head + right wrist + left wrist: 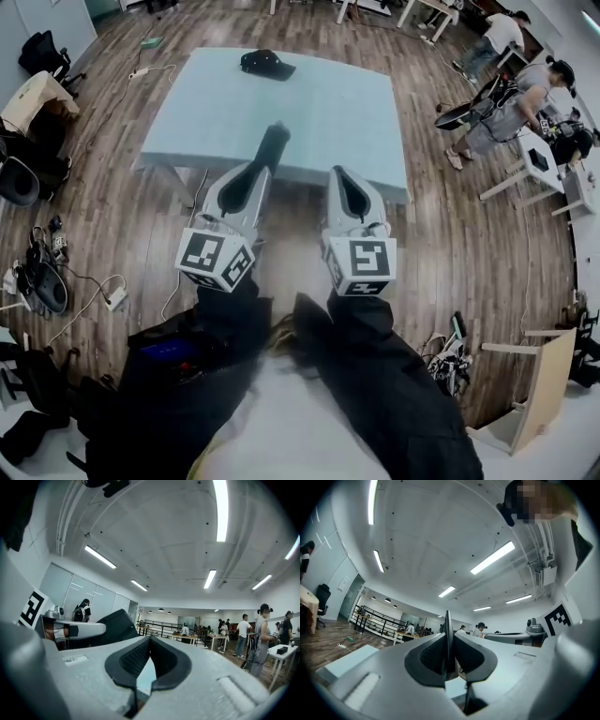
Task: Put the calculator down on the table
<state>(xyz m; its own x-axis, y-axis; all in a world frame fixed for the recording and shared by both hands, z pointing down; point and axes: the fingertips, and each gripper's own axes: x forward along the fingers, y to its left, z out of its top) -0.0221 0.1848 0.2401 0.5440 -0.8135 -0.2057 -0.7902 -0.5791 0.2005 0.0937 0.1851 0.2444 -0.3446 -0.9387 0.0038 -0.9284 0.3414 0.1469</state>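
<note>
Between the ribbed black pads (pixel 431 656) of your left gripper (pixel 262 169) sits the calculator (pixel 274 142). It is a thin, flat, dark slab, pinched at its near end. In the left gripper view you see it edge-on, as a narrow black blade rising from the jaws. The jaws stand narrow, pressed against its two faces. From your head view the slab juts forward past the gripper's tips, and its far end shows against the near edge of the surface (pixel 328 103). It is up in your grip, not lying on the top.

Your right gripper (pixel 339 172) sits just beside the left one, to its right. Its jaws meet at the tips with nothing between them. Only a wedge of the pale top shows through the gap lower down. In the right gripper view the calculator appears off to the left as a slanted black plate.

Both grippers have smooth, rounded grey shells. Each carries a white cube with black square markers, left (pixel 216 260) and right (pixel 361 265). The surface is a matte, pale blue-green rectangle standing on a wood-plank floor (pixel 450 244).

Count: two grippers, one calculator and one surface. One black cap (pixel 266 63) lies near the far edge, well apart from the calculator.
</note>
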